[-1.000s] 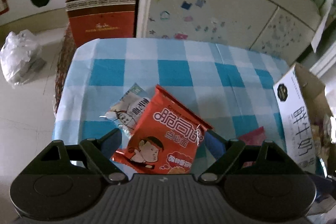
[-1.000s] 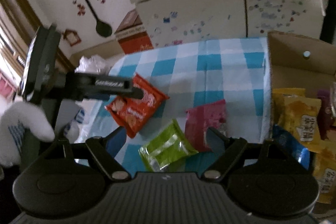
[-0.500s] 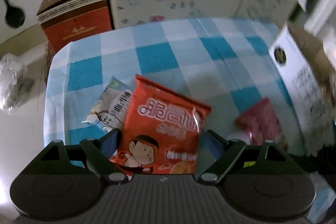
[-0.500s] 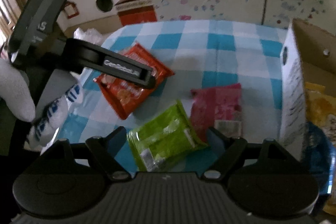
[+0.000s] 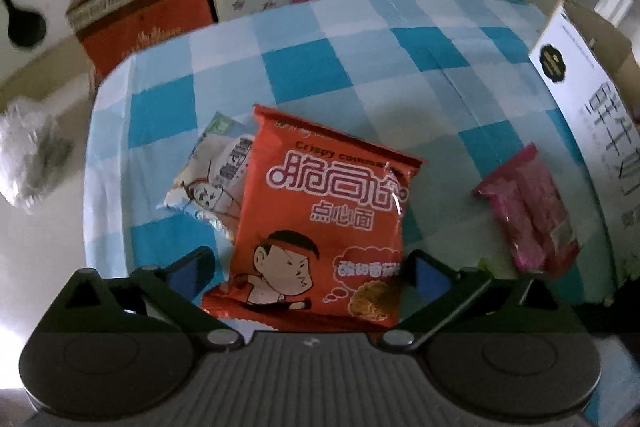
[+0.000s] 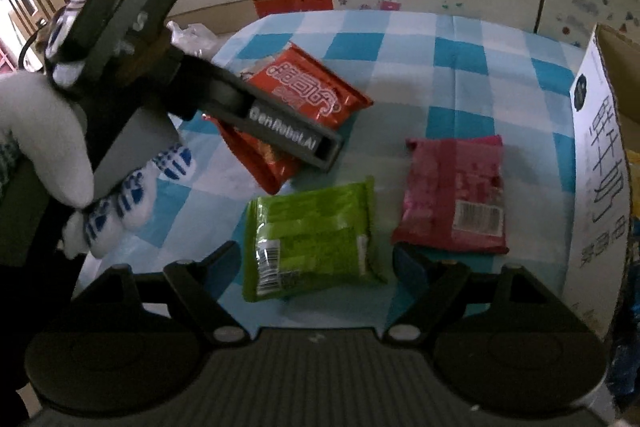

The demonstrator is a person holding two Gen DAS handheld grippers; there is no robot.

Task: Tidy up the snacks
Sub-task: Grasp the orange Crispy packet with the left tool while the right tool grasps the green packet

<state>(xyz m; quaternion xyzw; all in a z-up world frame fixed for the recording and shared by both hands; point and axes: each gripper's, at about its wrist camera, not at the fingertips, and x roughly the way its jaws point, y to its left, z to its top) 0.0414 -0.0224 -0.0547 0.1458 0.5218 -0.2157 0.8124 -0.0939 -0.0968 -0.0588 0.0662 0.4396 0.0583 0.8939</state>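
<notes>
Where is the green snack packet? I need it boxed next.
In the right wrist view, the green packet lies on the checked cloth between the open right gripper's fingers, left of the pink packet.

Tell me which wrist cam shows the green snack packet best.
Right wrist. The green snack packet lies whole between the open fingers of the right gripper, barcode side up on the checked tablecloth. Left wrist view catches only a green sliver behind its own finger.

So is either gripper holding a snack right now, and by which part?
Nothing is held. The left gripper straddles the orange packet, its jaws opening; the right gripper straddles the green packet, jaws apart.
</notes>
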